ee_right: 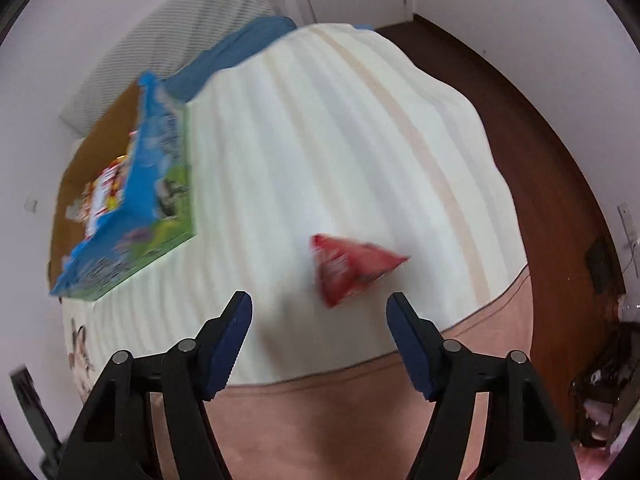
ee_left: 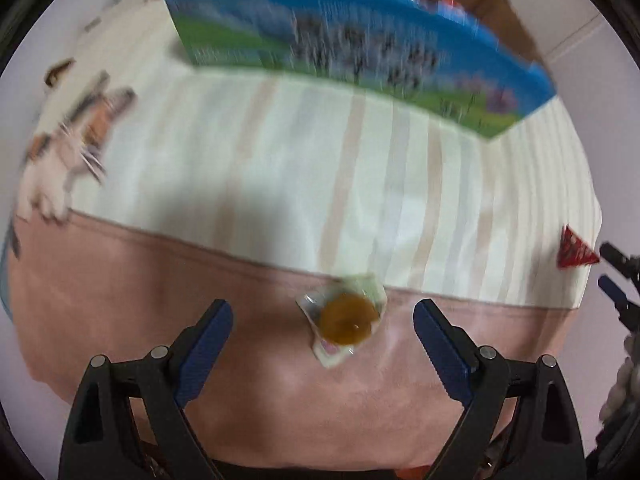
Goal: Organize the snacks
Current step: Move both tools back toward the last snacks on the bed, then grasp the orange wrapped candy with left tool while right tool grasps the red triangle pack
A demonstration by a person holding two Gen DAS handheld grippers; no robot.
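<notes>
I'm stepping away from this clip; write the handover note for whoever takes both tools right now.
Left tool: open, empty, lined up on the jelly cup lying on the pink band of the bedcover.
Right tool: open, empty, just short of the red triangular snack packet on the striped part.
The blue box already holds some packets.
Done: some snacks boxed. Left: grasp the cup and the packet and put both in the box.

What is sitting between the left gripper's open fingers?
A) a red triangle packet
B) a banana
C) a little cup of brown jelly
C, the left gripper is open around a small jelly cup with brown filling, lying on the pink blanket.
</notes>
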